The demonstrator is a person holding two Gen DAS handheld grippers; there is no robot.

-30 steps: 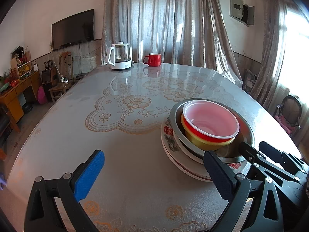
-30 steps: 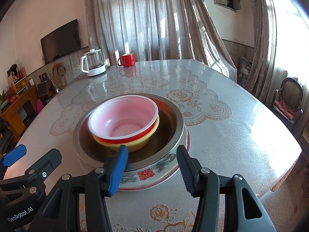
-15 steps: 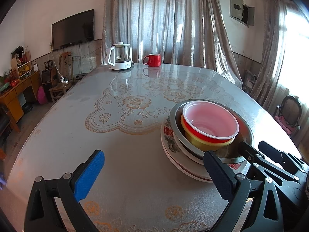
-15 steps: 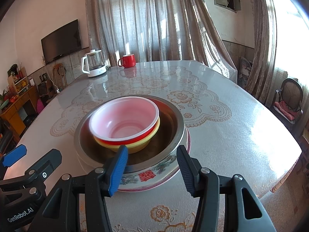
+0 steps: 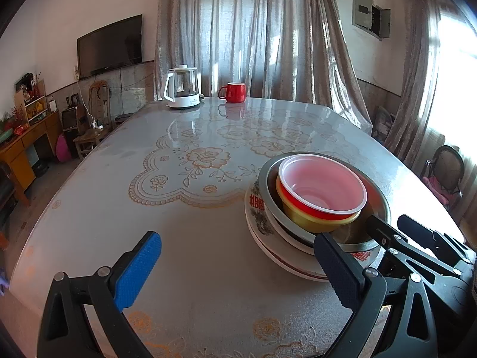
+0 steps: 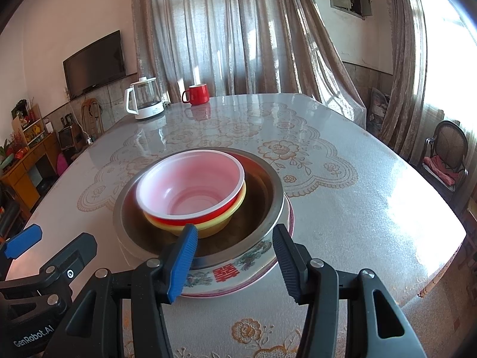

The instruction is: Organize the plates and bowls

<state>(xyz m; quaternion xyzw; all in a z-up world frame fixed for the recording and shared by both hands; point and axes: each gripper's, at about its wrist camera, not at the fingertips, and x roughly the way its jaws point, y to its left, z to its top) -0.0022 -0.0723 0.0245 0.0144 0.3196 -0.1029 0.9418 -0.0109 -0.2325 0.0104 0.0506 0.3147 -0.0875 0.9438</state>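
One stack: I see the red bowl (image 6: pixel 190 191) nested in a yellow bowl (image 6: pixel 208 228), inside a metal basin (image 6: pixel 268 191), on a patterned plate (image 6: pixel 226 274) near my table (image 6: pixel 357 208) edge.
Left gripper (image 5: pixel 235 271): wide, empty — beside the stack.
Right gripper (image 6: pixel 235 264): half spread, holding nothing, just short of the plate.
Risk: a nudge forward could shove the plate — the nested bowls sit off-centre and may tip.
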